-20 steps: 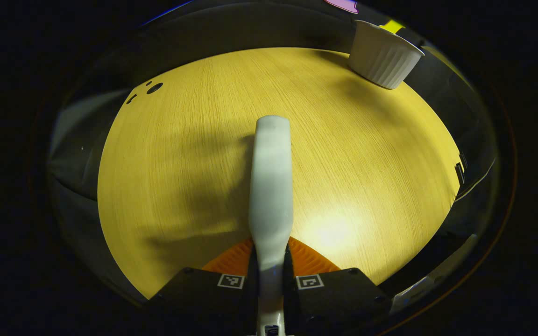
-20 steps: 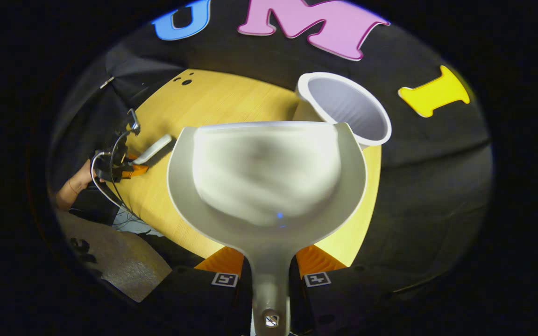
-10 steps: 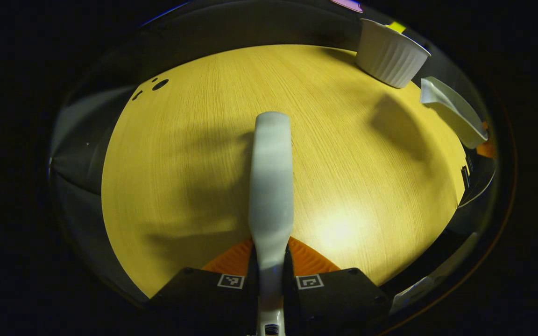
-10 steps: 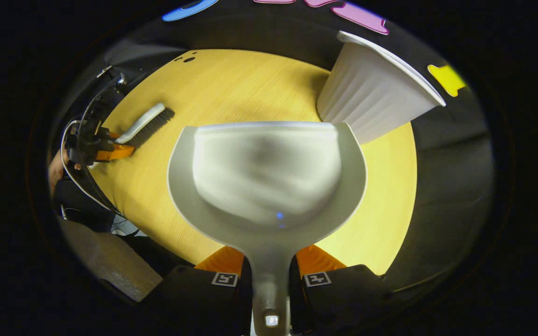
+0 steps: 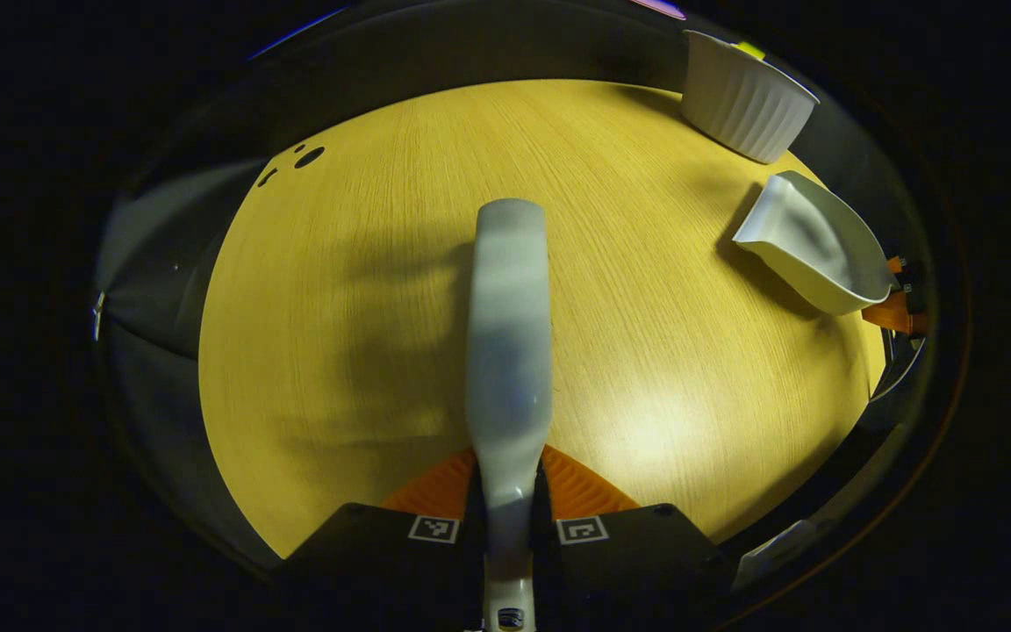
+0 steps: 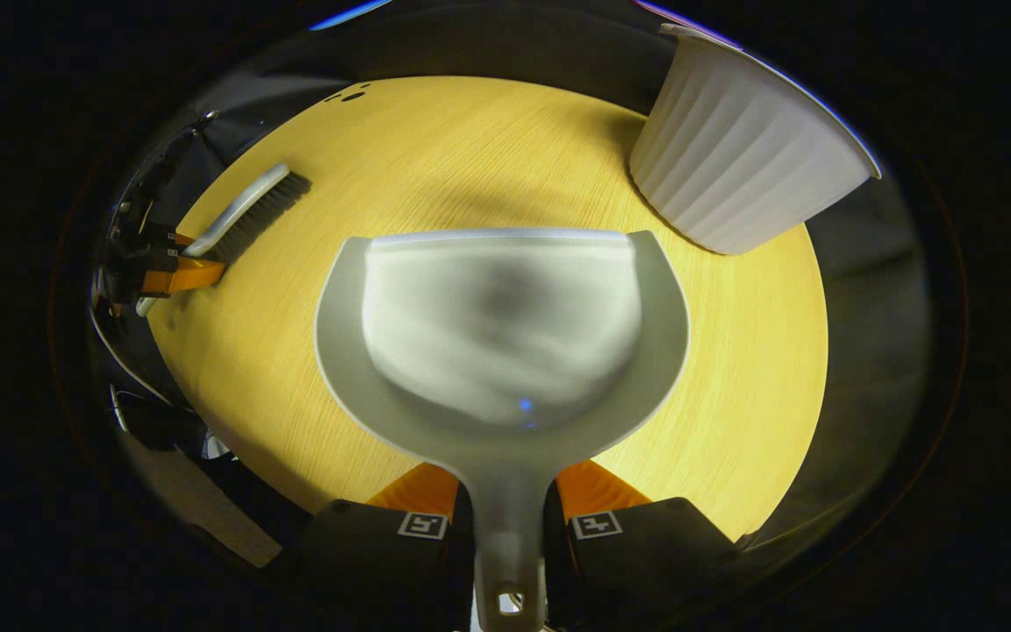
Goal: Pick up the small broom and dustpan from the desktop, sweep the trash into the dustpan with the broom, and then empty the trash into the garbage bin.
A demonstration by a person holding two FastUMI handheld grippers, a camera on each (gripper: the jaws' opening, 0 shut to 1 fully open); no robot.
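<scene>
My left gripper (image 5: 510,509) is shut on the handle of the small grey broom (image 5: 508,342), which points forward over the round wooden table (image 5: 365,290). In the right gripper view the same broom (image 6: 247,206) lies low at the table's left edge, its dark bristles down, held by the left gripper (image 6: 174,268). My right gripper (image 6: 510,518) is shut on the handle of the grey dustpan (image 6: 501,325), whose pan looks empty and sits low over the table. The left gripper view shows that dustpan (image 5: 813,246) at the right edge. The white ribbed garbage bin (image 6: 747,167) stands just beyond the pan, to the right.
In the left gripper view the bin (image 5: 747,96) stands at the table's far right rim. Small dark holes (image 5: 304,160) mark the tabletop at the far left. Dark cloth surrounds the table on all sides. No trash shows on the wood.
The dustpan has come down from beside the bin's mouth to low over the table, entering the left gripper view at the right. The broom has barely shifted.
</scene>
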